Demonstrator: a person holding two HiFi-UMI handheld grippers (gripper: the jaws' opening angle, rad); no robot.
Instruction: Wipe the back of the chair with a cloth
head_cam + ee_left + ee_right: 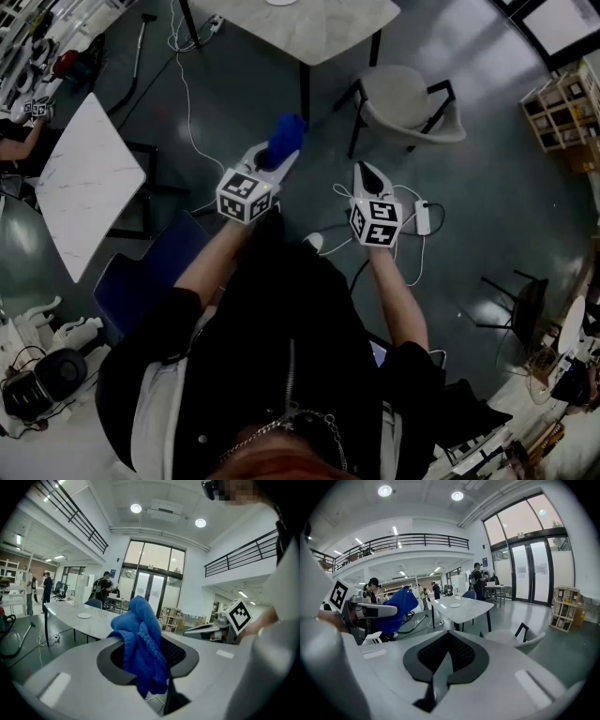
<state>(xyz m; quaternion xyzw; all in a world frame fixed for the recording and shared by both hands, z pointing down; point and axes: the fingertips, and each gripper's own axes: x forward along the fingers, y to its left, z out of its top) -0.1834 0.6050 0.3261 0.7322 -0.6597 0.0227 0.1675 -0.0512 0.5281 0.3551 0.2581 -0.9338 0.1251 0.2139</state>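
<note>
The left gripper [279,159] has its jaws closed on a bunched blue cloth [140,641], which sticks up from between them, held in the air in front of the person. The right gripper [448,644] hangs just beside it, its jaws pressed together with nothing between them. The pale chair [410,105] stands on the floor beside the white worktop [319,33], ahead of the right gripper and well apart from the cloth.

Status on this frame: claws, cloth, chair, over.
Left claw shut on blue cloth. Right claw shut, empty. Grey chair ahead, cloth not on it yet. White cable and power strip on floor between.
</note>
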